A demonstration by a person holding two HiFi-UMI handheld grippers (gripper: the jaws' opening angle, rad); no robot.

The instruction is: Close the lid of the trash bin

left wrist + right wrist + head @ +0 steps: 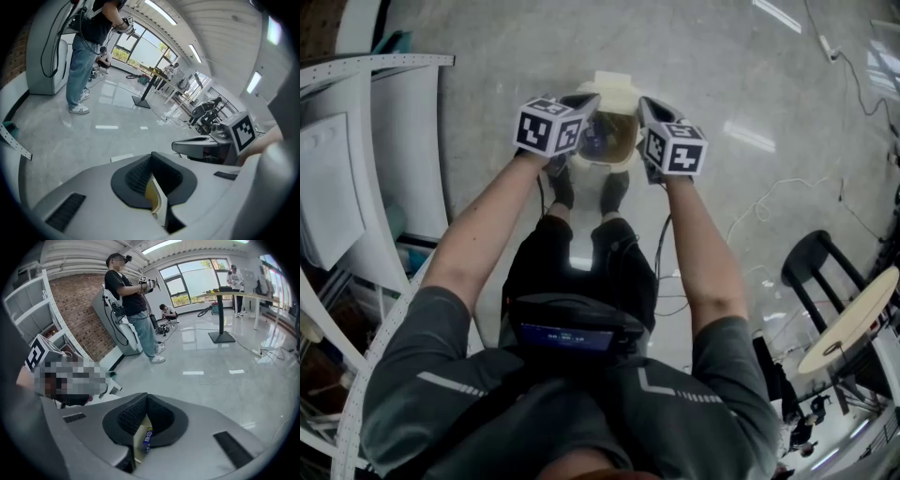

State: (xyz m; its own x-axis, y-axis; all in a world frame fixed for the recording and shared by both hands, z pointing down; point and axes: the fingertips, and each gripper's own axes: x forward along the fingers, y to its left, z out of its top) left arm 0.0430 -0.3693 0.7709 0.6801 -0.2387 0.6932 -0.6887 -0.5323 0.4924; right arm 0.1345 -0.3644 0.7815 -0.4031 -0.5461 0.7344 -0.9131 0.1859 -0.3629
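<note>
Left claw [151, 156] is closed, pads together, nothing pinched; the cream sliver under them is likely the trash bin [609, 142] seen through the slot. You're holding it at the bin's left side, probably staging to push the lid [615, 84] over. The bin sits on the floor just past your shoes [562, 187], between both claws, lid apparently up at the far edge. Right claw [146, 398] is closed and empty too, mirrored on the right. Blue label [147, 438] below its pads: unreadable. Marker cubes [546, 127]: patterns only.
</note>
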